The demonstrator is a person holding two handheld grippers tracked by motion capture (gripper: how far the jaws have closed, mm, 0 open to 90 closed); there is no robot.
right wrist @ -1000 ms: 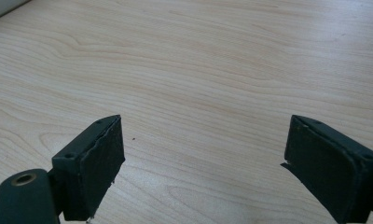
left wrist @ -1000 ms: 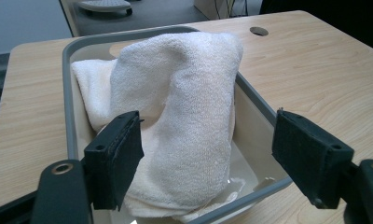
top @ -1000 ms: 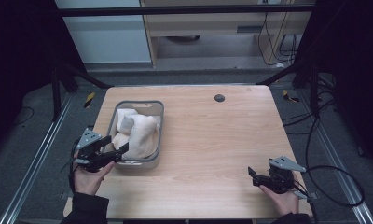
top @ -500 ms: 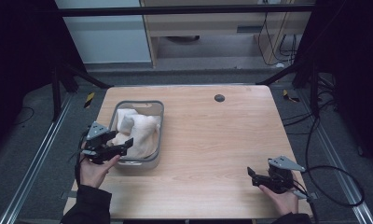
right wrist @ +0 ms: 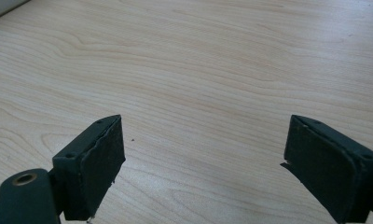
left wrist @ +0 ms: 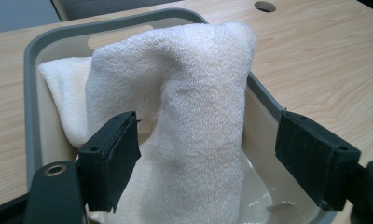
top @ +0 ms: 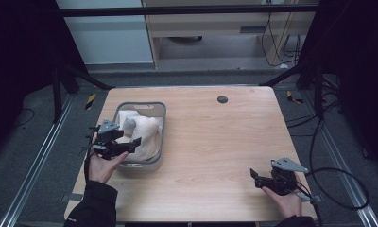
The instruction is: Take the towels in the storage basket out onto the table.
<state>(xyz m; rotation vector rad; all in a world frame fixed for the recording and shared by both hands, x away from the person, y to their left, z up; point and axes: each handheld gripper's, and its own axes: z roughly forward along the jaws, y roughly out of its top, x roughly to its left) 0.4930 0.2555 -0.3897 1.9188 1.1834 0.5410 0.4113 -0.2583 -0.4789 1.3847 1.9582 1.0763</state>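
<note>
**Left gripper spread over towel in tub**

Left gripper [top: 130,145] sits at the tub's [top: 162,124] 7 o'clock corner, jaws just been opening, now wide apart. Towel [left wrist: 184,116] stands bunched between them in the left gripper view; left pad [left wrist: 112,156] is right at the cloth, right pad clear of it, nothing clamped. Tub is at the table's [top: 225,142] 9 o'clock side. Right gripper [top: 257,179] rests at 5 o'clock, jaws released, bare wood between them.
</note>
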